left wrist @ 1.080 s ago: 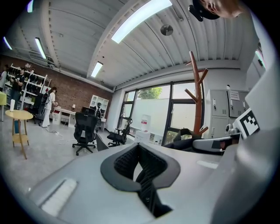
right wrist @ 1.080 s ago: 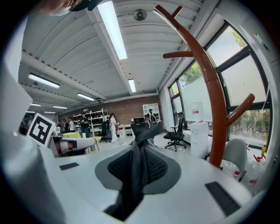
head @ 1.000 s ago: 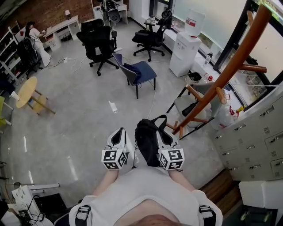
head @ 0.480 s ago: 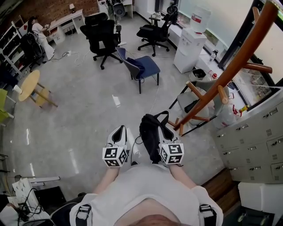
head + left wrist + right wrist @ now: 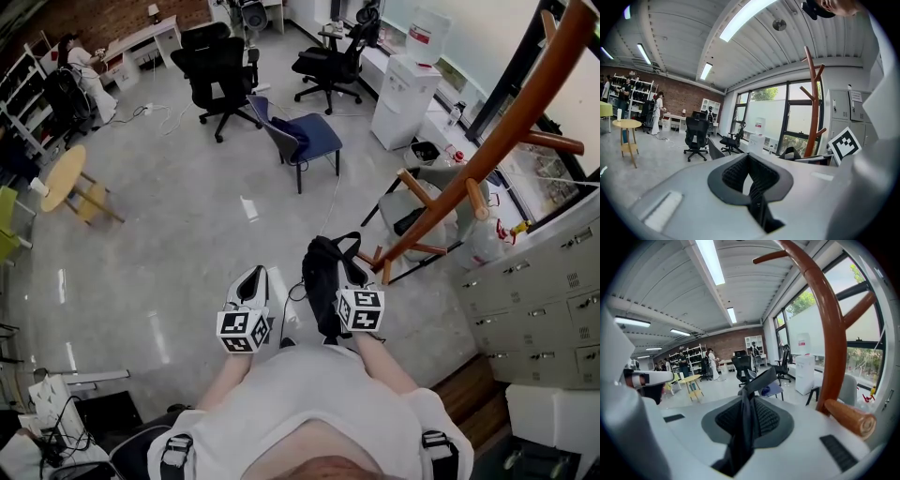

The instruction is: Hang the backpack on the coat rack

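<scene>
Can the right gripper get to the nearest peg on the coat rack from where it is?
Probably yes: the right gripper, shut on the backpack strap, sits close beside the peg, with nothing between them.

Black office chairs standing at far end; blue chair sitting nearer; water dispenser standing by window; round yellow tabletop sitting left; grey lockers lining right

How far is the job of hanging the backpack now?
Done: the strap is clamped in the right gripper. In hand: the backpack hangs from it close to the coat rack. Left: put the strap over a peg; none carries it yet. The left gripper is empty.
</scene>
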Demonstrator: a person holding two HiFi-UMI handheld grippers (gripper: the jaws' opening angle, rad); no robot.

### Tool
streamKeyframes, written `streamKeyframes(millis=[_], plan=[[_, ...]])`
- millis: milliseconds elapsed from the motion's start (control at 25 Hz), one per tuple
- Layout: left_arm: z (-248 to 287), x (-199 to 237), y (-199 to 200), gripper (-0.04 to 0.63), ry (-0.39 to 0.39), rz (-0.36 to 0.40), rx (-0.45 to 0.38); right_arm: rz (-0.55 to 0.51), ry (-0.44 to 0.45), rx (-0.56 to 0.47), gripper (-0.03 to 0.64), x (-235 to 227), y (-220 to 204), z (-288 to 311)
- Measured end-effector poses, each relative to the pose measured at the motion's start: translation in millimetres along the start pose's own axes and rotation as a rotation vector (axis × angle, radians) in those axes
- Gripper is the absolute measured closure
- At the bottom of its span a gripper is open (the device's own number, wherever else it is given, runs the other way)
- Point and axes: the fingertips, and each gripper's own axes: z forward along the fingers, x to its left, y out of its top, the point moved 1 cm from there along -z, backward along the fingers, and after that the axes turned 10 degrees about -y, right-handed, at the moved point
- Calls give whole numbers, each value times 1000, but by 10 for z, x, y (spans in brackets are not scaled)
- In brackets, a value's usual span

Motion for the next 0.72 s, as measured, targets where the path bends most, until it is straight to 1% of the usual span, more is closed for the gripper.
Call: streamKeyframes(millis=[200,520,720], plan=[[30,55,-36,584,0,1,3,28,-18,65,561,-34,-155,253],[10,59,-104,584,-4,-8,19,47,-36,158,561,-63,-490,469],[41,90,-111,584,-6,-12,27,72,-69,182,561,-132,-567,526]])
